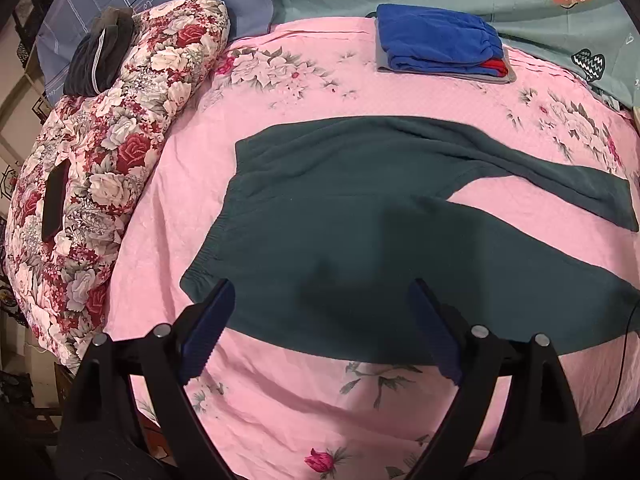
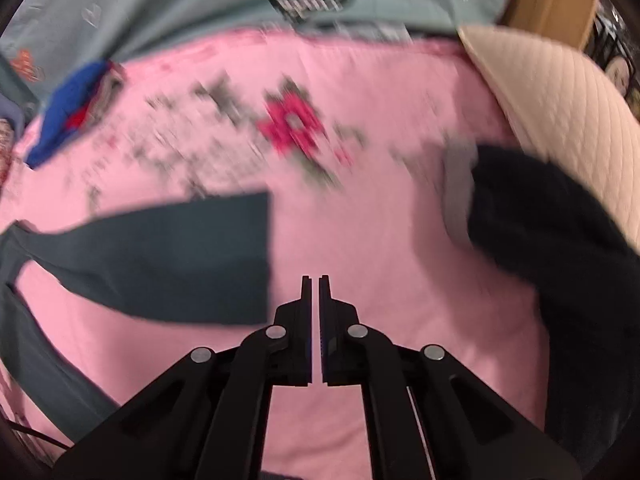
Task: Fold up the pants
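A: Here's the pair of dark green fleece pants (image 1: 360, 216), spread flat across the pink floral bedsheet (image 1: 280, 400), elastic waistband on the left of the left wrist view, both legs running off to the right

B: And the left gripper (image 1: 320, 292)?

A: Hanging over the waist end, jaws spread wide, nothing between them. One blue pad (image 1: 208, 328) sits just by the waistband corner, the other over the seat

B: The right wrist view is blurry, but the right gripper (image 2: 315, 280) shows clearly: jaws pressed together with only a sliver of gap, nothing caught in them, pink sheet underneath

A: Where's the cloth from there?

B: One leg's cuff end (image 2: 224, 256) lies just left of the fingertips, apart from them. A heap of black clothing (image 2: 560, 248) sits to the right, against a cream quilted cushion (image 2: 560, 92)

A: At the far edge of the sheet there's a folded blue garment (image 1: 436, 36) stacked on others, and left of the pants a red-and-white rose-print quilt (image 1: 120, 128) with a black phone (image 1: 54, 204) lying on it
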Demonstrator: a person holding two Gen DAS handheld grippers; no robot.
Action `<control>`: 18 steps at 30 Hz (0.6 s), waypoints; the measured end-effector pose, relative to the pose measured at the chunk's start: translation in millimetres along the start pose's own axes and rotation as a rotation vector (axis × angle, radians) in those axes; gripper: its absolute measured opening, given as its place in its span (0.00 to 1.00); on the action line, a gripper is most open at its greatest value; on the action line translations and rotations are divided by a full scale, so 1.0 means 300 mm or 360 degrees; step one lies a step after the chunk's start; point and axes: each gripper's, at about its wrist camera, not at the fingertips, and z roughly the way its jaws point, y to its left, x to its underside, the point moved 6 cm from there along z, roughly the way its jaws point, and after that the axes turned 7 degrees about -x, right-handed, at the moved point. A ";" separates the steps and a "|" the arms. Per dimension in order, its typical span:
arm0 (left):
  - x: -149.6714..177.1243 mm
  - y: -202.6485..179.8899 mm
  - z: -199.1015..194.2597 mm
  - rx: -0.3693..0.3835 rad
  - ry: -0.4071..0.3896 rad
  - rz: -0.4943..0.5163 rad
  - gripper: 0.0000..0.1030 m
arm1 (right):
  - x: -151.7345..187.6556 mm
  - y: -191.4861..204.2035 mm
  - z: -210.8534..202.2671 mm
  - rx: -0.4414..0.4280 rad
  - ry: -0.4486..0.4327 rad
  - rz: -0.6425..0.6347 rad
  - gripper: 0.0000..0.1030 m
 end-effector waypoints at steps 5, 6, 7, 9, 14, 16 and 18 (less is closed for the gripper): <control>-0.016 0.026 0.025 -0.0040 -0.0019 0.0042 0.89 | -0.025 0.145 -0.053 -0.0204 -0.0081 -0.0032 0.25; -0.027 0.035 0.034 -0.0053 -0.0026 0.0055 0.89 | -0.034 0.220 -0.057 -0.0271 -0.0083 -0.0103 0.29; -0.049 0.052 0.045 -0.0057 -0.0040 0.0071 0.89 | -0.044 0.294 -0.057 -0.0332 -0.0081 -0.0167 0.30; -0.099 0.082 0.068 -0.0032 -0.0080 0.0112 0.89 | -0.066 0.472 -0.056 -0.0489 -0.0063 -0.0302 0.31; -0.282 0.190 0.195 0.0030 -0.0152 0.0206 0.89 | -0.088 0.863 -0.055 -0.0731 -0.0014 -0.0542 0.45; -0.368 0.237 0.280 0.0095 -0.0155 0.0200 0.89 | -0.098 1.018 -0.047 -0.0803 0.0027 -0.0628 0.45; -0.437 0.270 0.374 0.0163 -0.0128 0.0180 0.88 | -0.119 1.163 -0.013 -0.0828 0.0068 -0.0714 0.45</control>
